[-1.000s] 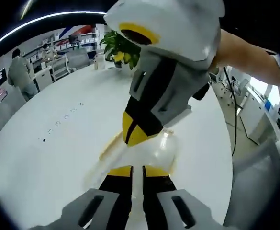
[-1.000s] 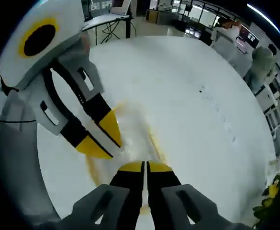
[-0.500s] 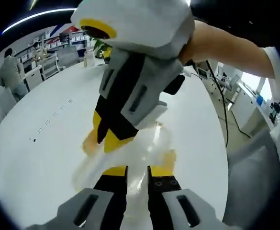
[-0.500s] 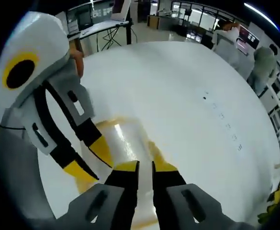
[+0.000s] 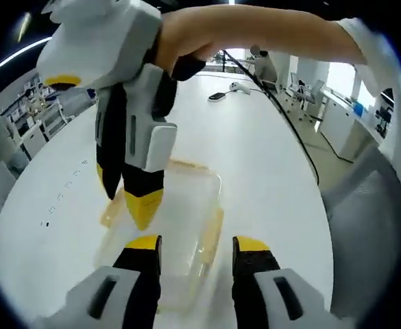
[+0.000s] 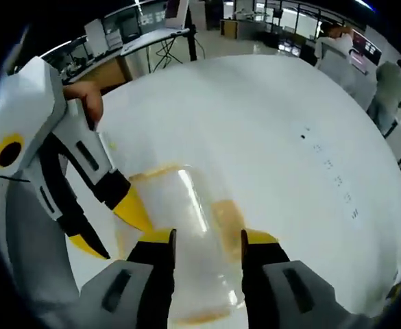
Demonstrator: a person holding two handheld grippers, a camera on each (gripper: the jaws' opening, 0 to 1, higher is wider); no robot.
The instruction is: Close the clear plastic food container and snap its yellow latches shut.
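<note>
The clear plastic container (image 5: 183, 212) lies on the white table with its lid on top. Yellow latches show along its sides (image 5: 216, 226), and whether they are snapped down I cannot tell. My left gripper (image 5: 197, 245) is open, its yellow tips straddling the near end of the container. Coming down from the upper left, the right gripper (image 5: 125, 200) hangs open over the container's left side. In the right gripper view the container (image 6: 186, 219) sits between my open right gripper (image 6: 208, 238) jaws, a yellow latch (image 6: 226, 216) beside the right jaw. The left gripper (image 6: 110, 228) enters open from the left.
The white table (image 6: 255, 123) spreads wide around the container. A person's hand (image 6: 83, 96) and forearm (image 5: 255, 31) hold the grippers. A black cable (image 5: 282, 116) runs along the table's right side. Desks, chairs and people stand beyond the far edge.
Both grippers' jaws, nearly shut a second ago, have spread open. Both have drawn back a little, so more of the container shows between the tips.
</note>
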